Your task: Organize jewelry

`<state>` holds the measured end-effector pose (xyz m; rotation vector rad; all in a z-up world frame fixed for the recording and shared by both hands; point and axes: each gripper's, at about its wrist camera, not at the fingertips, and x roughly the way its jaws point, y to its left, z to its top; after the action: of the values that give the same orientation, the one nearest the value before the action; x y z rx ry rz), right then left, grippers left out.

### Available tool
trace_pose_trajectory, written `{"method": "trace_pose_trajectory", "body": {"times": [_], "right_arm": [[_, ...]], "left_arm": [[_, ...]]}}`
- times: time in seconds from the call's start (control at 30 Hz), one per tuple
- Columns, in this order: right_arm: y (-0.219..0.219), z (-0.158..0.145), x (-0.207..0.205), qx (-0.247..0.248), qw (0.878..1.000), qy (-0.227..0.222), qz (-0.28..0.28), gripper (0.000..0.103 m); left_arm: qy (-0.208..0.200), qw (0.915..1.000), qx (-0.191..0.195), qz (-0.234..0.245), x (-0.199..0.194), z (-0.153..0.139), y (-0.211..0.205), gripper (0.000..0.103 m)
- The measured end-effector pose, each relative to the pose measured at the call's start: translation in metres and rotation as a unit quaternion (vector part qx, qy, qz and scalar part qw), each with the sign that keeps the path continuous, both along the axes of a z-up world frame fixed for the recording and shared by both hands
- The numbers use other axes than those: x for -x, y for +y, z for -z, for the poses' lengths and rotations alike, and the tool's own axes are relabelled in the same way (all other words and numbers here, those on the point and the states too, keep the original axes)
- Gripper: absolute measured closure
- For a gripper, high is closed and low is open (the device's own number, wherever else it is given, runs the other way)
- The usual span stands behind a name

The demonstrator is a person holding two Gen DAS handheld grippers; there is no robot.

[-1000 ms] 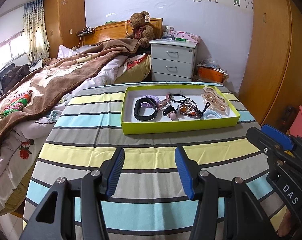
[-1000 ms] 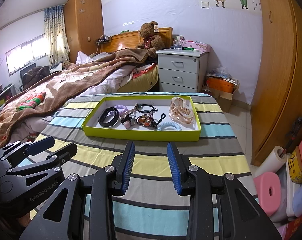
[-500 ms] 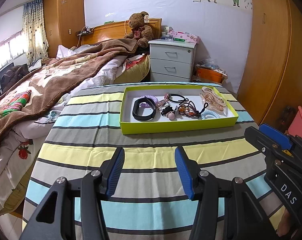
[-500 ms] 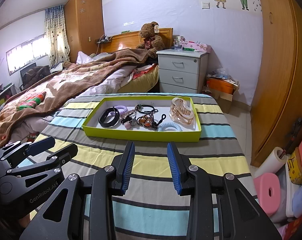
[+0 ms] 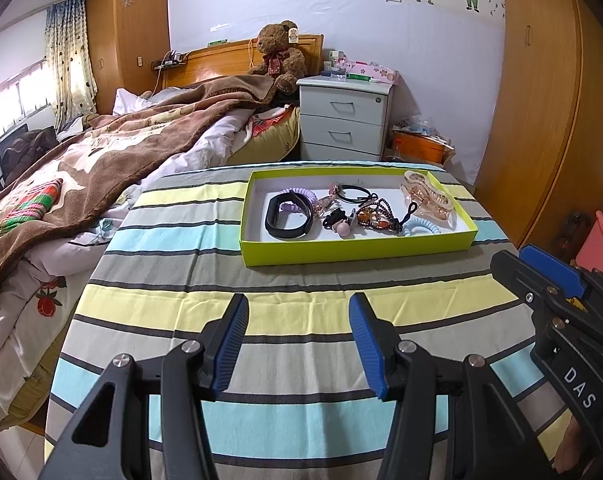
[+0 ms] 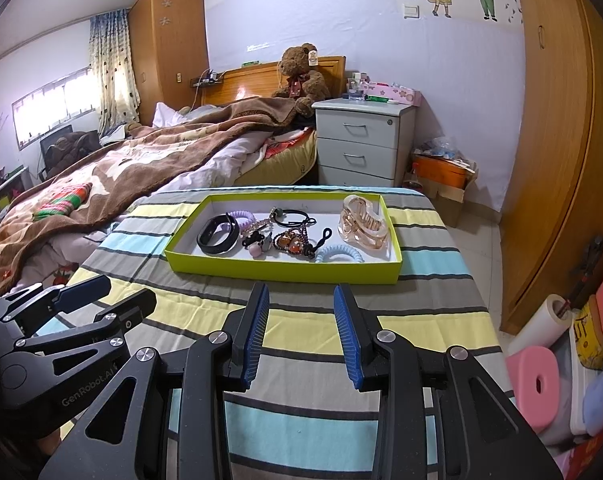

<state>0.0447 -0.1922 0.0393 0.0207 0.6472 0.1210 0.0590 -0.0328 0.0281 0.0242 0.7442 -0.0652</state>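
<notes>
We see a counter [image 5: 285, 304] draped in a striped cloth, with a shallow lime-green tray [image 5: 357, 246] resting toward its far end. Inside the tray lie, from left to right, a black band [image 5: 287, 218], a lilac coil hair tie [image 5: 299, 197] partly behind it, a thin black hair tie [image 5: 355, 192], a beaded brown piece [image 5: 375, 214], a pale blue coil hair tie [image 5: 423, 228] and a translucent peach claw clip [image 5: 425, 198]. The small items near the tray's centre overlap, and we cannot separate them further.

The left tongs [image 5: 297, 336] hover over the near part of the counter, their blue-padded jaws parted with only cloth visible between them; they grip nothing. The right tongs [image 6: 301, 328] hang likewise above the near stripes, jaws somewhat narrower apart and likewise empty. Both tongs sit well short of the tray.

In the left wrist view we see the right tongs at the right edge; in the right wrist view the left tongs appear at lower left. Behind the counter stand a bed [image 5: 81, 168] with a brown blanket, a teddy bear [image 5: 279, 56] and a grey nightstand [image 5: 343, 118].
</notes>
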Motion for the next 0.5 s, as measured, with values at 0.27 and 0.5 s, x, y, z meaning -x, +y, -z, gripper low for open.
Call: {"method": "trace_pose_trajectory", "body": {"times": [0.27, 0.5], "right_arm": [[0.0003, 0.0003, -0.0001, 0.000, 1.000, 0.000, 0.001, 0.068], [-0.0002, 0.0006, 0.0003, 0.000, 1.000, 0.000, 0.001, 0.068]], "left_arm": [[0.001, 1.0000, 0.000, 0.000, -0.0009, 0.0010, -0.0007, 0.049], [0.002, 1.0000, 0.000, 0.002, -0.0010, 0.0015, -0.0004, 0.049]]}}
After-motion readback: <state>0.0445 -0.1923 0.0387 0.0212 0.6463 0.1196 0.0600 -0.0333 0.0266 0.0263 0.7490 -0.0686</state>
